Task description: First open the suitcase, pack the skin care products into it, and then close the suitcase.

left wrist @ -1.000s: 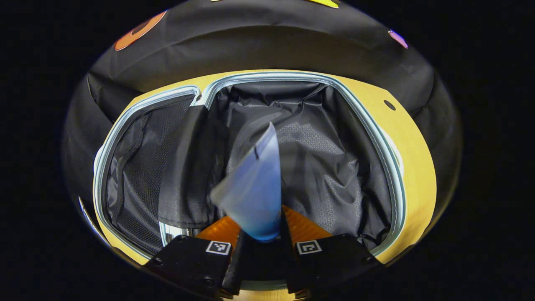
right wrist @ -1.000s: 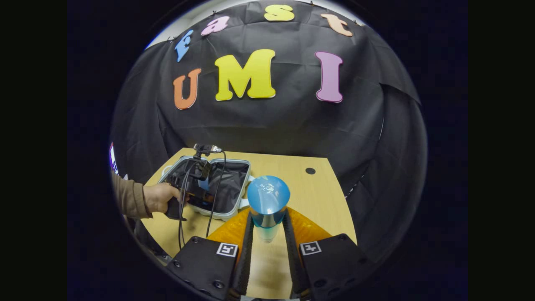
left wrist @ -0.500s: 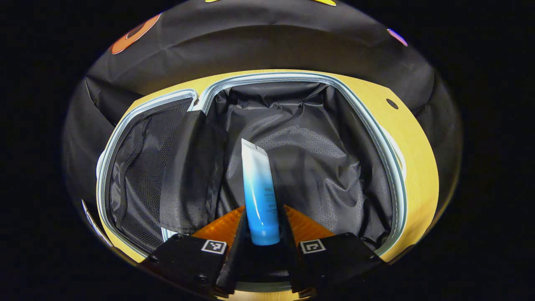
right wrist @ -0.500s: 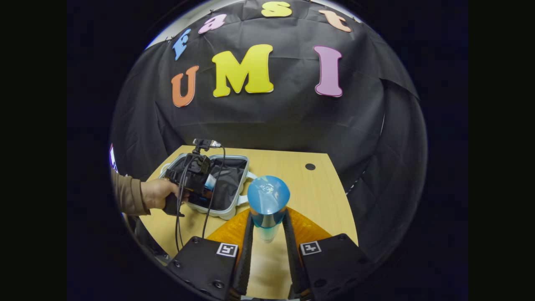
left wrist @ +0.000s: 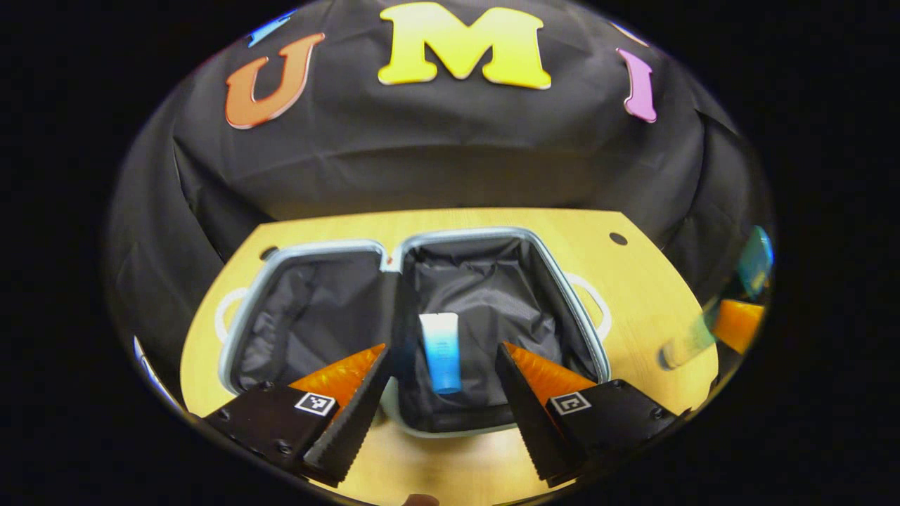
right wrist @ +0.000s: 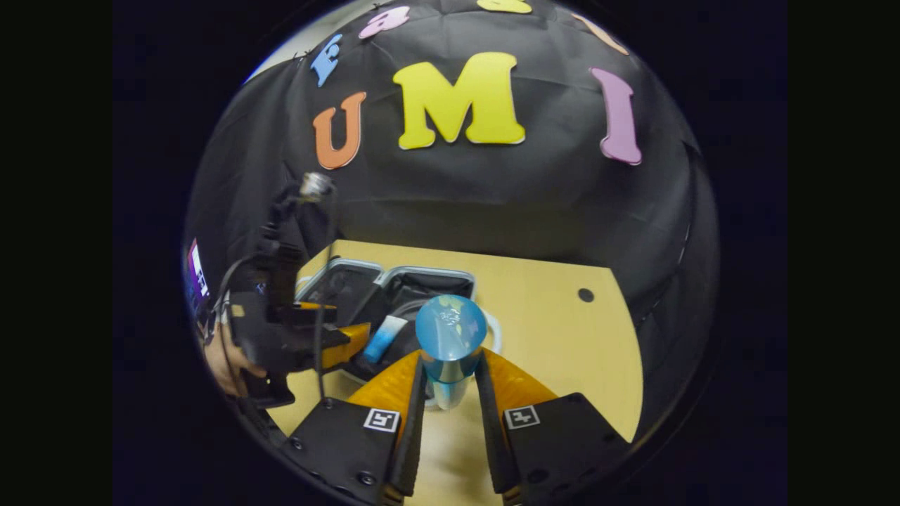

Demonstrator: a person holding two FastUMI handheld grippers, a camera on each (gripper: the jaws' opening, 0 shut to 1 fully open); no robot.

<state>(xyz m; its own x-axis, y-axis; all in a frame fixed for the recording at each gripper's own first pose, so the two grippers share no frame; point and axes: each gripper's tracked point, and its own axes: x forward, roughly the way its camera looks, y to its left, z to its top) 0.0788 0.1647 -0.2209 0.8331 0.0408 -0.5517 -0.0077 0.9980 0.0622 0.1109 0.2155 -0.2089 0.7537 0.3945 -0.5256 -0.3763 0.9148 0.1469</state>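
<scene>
Left gripper (left wrist: 436,372) fingers spread wide, nothing between them, hanging above the suitcase (left wrist: 415,429) near edge. Right gripper (right wrist: 450,383) fingers pinch an upright bottle (right wrist: 450,337) below its round blue cap, over the table (right wrist: 562,337). Suitcase lies open flat at 12 o'clock from the left gripper; right half holds one blue-white tube (left wrist: 441,351) lying on the dark lining, left half looks empty. Risk: the bottle is top-heavy in a low pinch, so tilting it toward the case could let it swing or slip; it could also land on the tube.
</scene>
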